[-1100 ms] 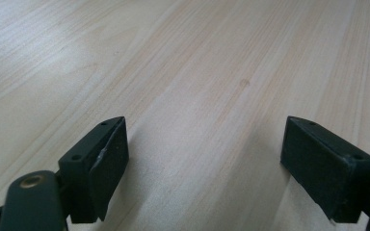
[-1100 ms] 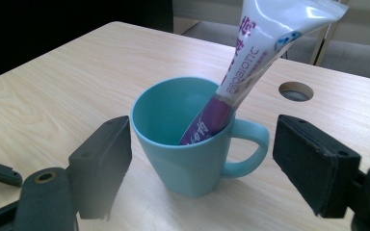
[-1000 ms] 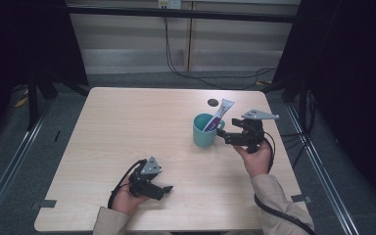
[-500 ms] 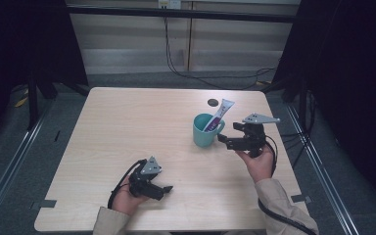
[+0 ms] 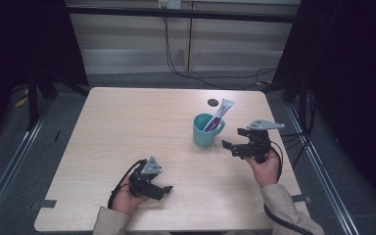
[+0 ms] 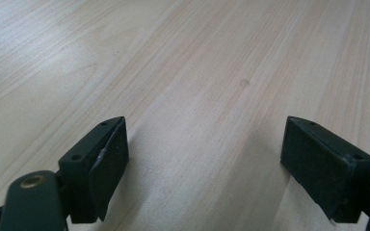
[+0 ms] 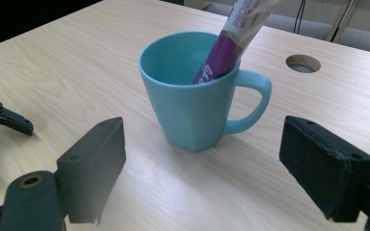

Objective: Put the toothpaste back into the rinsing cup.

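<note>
High view: two spread grippers, one mug between reach and rest.

Left gripper (image 5: 164,189) rests low on the table (image 5: 127,127), jaws apart, empty, well away from the teal mug (image 5: 204,131). The mug stands right of centre, a purple sachet (image 5: 219,113) leaning up and away from it. Right gripper (image 5: 228,146), jaws wide, is nearer, just right of the mug, facing it.

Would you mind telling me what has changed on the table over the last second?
The right gripper has drawn back a little from the mug, toward the person; its fingers are open and empty. The mug, the tube standing in it and the left gripper, resting open near the table's front edge, stayed put.
</note>
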A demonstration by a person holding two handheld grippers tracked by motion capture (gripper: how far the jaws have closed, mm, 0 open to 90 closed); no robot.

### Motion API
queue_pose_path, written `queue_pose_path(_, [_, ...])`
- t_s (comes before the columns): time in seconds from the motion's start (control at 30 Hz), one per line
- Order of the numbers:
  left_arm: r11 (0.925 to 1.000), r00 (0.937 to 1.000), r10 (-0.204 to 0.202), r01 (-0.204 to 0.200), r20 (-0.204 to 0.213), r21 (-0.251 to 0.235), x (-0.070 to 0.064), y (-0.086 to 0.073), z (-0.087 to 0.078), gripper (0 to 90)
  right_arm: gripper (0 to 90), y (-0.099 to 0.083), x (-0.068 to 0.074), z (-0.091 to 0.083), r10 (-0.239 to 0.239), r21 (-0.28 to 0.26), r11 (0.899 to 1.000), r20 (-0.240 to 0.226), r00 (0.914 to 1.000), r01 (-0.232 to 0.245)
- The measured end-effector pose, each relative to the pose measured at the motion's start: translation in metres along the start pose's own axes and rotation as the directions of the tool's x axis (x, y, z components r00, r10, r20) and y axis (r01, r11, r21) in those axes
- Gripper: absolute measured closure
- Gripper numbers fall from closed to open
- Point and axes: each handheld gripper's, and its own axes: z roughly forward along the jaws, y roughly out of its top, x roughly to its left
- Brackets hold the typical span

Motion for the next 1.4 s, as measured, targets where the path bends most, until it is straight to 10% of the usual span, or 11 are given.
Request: queue_pose_path(1.4, [1.0000,1.0000,0.000,0.000,0.000,0.000,0.000,0.000,0.000,16.8,15.8,-0.049,-0.009,-0.017,-0.020,0.074,0.997,-0.032,0.9993,0.022])
